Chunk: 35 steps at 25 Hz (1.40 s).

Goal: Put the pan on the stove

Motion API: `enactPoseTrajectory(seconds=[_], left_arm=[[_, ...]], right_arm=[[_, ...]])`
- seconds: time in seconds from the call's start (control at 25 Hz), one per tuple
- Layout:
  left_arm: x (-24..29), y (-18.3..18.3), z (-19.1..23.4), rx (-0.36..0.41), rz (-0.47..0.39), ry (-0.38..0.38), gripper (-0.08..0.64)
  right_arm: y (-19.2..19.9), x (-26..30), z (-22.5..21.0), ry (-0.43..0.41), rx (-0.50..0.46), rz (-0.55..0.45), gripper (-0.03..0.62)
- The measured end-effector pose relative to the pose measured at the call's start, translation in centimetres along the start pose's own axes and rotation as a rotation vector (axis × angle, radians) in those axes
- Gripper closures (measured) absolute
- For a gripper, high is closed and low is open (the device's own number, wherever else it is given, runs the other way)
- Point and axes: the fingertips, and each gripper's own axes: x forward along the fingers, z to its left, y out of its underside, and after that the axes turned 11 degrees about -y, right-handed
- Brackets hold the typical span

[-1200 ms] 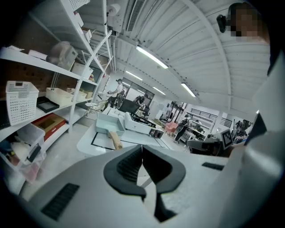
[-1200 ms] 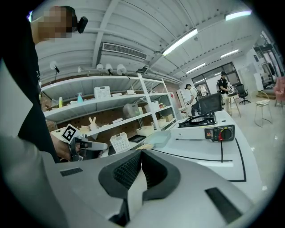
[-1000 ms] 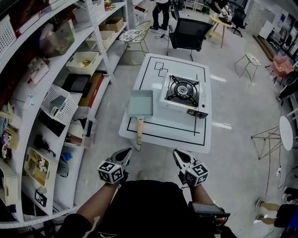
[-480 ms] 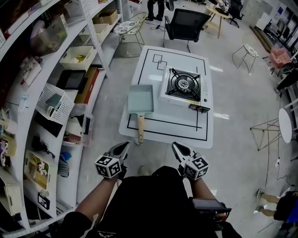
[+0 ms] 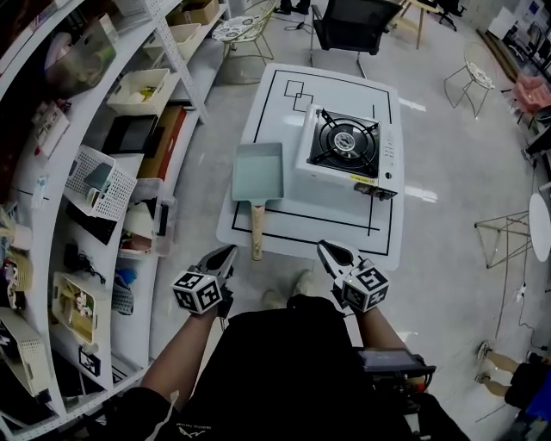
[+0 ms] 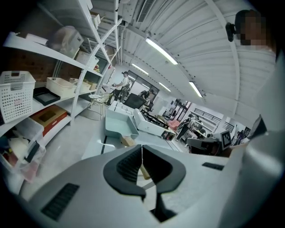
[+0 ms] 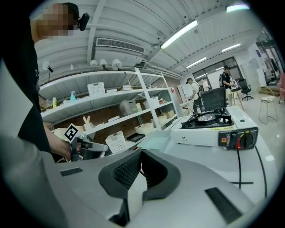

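Left tongs (image 5: pixel 227 252): pressed together, with nothing between them. In the left gripper view (image 6: pixel 142 148) the two dark pads meet along a thin seam. They are held low in front of the person, short of the tabletop's near edge.
Right tongs (image 5: pixel 326 249): also pressed together and empty. Their pads meet at the tip in the right gripper view (image 7: pixel 141 153). They are level with the left pair and well apart from it.
Pan (image 5: pixel 258 170): pale blue-green and rectangular. It lies flat on the tabletop (image 5: pixel 284 112), to the left of the stove, with a narrow gap between them. Neither pair of tongs touches it.
Handle (image 5: pixel 256 229): wooden, pointing back toward the person. From the head view its end seems to reach just past the tabletop's near edge.
Stove (image 5: pixel 349 152): a white single-burner unit on the right half of the tabletop. Its black burner grate (image 5: pixel 343 142) is bare. The right gripper view shows a red-and-black knob (image 7: pixel 242 140) on its front panel.
Tabletop markings: black lines (image 5: pixel 372 226) run around the pan and stove.
Shelving (image 5: pixel 52 215): white racks along the person's left, holding a white mesh basket (image 5: pixel 102 188) and trays.
Beyond the tabletop: a black chair (image 5: pixel 353 19) stands on the floor at the far end.
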Motion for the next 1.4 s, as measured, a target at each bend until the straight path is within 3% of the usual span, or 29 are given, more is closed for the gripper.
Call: enactPoseTrajectory(seconds=[0.48,0.72,1.0,1.4], left_arm=[[3.9,-2.0,1.6,-0.025,0.041,-0.089,0.549],[4.6,-1.6,2.2,-0.098,0.082,-0.113,0.546],[6.1,-1.4,2.6,-0.197,0.150,-0.042,0.478],[8.9,-0.2,1.1,-0.321,0.318,0.146,0.322]], right_arm=[[-3.9,3.5,-5.3,-0.117,-0.016,0.016,0.566],[-4.7,4.4,-6.2,-0.171,-0.016,0.024,0.566],[-4.6,5.7,-7.1,-0.176,0.007,0.045,0.566],[-5.0,7.9,-7.6,-0.135,0.007,0.055,0.566]])
